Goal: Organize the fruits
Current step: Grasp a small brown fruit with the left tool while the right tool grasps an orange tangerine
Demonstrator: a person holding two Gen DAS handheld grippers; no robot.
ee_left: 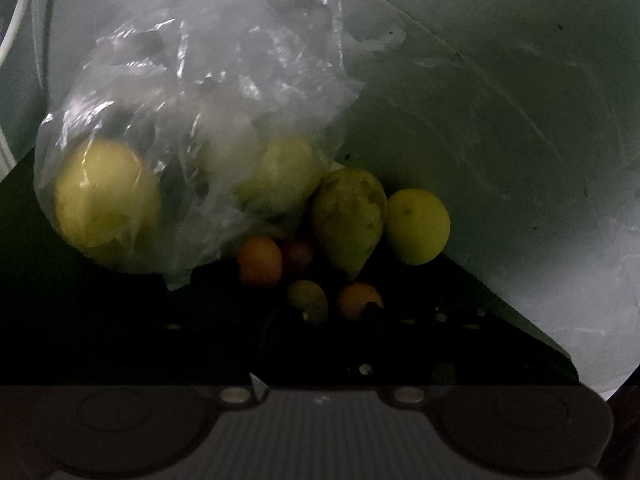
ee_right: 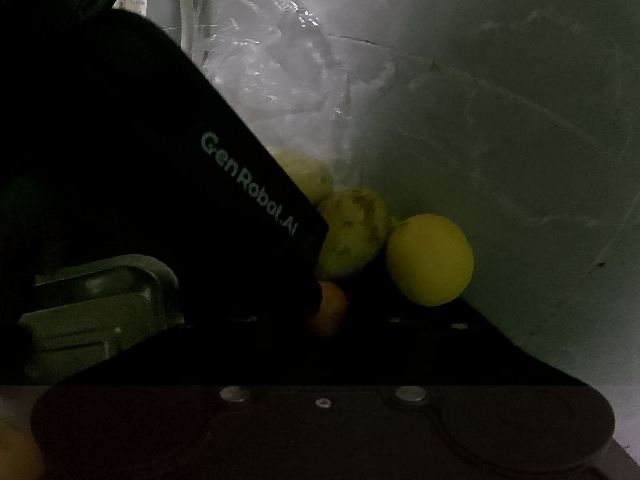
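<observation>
The grey ribbed body of the left gripper fills the bottom of its own view, two round silver studs on its front edge; its fingertips lie lost in darkness, so whether the fingers are spread or pressed together cannot be told. Ahead of it, a crinkled clear plastic bag (ee_left: 192, 112) stands on a dark surface (ee_left: 100, 320) against a pale, scuffed grey wall (ee_left: 500, 100). Two round yellow fruits show through the film: one large at the bag's lower left (ee_left: 106, 204), one dimmer at its lower right (ee_left: 280, 176).

Six loose fruits cluster just right of the bag. A green-yellow pear-shaped fruit (ee_left: 350, 220) leans point-down, touching a round yellow lemon-like fruit (ee_left: 418, 226) that rests against the wall. Below them sit two small orange fruits (ee_left: 260, 261) (ee_left: 358, 300), a small reddish one (ee_left: 298, 255) and a small dull green one (ee_left: 308, 298), packed close together.

From the right wrist view, a black gripper housing lettered "GenRobot.AI" (ee_right: 160, 200) blocks the left half of the scene, its lower corner touching or just beside an orange fruit. The right gripper's own fingers are also swallowed by shadow; their state cannot be told. The speckled pear-shaped fruit and the yellow round fruit remain visible there.

Open room lies only on the dark surface to the near left and right of the cluster; the wall closes off the back and right.
</observation>
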